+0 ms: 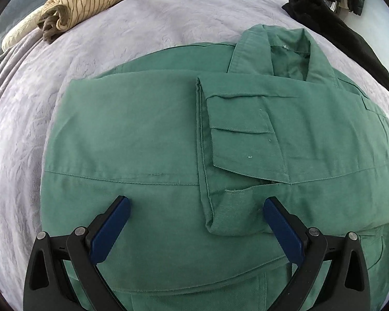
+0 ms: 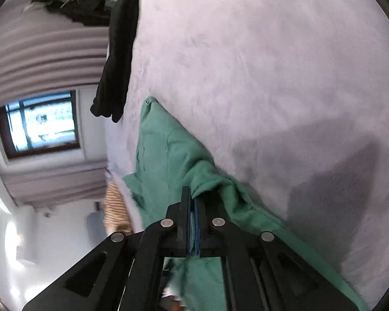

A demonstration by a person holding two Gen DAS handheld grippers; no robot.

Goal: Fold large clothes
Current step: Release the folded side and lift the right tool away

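A large green jacket [image 1: 147, 134] lies spread on a pale lilac bedspread [image 1: 168, 18], collar at the upper right, with one sleeve [image 1: 236, 140] folded across its body. My left gripper [image 1: 197, 204] hovers just above the jacket's lower part, blue pads wide open with nothing between them. In the right wrist view, rolled on its side, my right gripper [image 2: 193, 202] is shut on a bunched edge of the green jacket [image 2: 166, 153], and cloth trails from the pads across the bed.
A rolled striped beige garment [image 1: 88, 0] lies at the bed's far left. A black garment [image 1: 334, 28] stretches along the far right edge, and darker clothes hang behind it. Grey curtains [image 2: 39, 59] and a window [image 2: 41, 124] stand beyond the bed.
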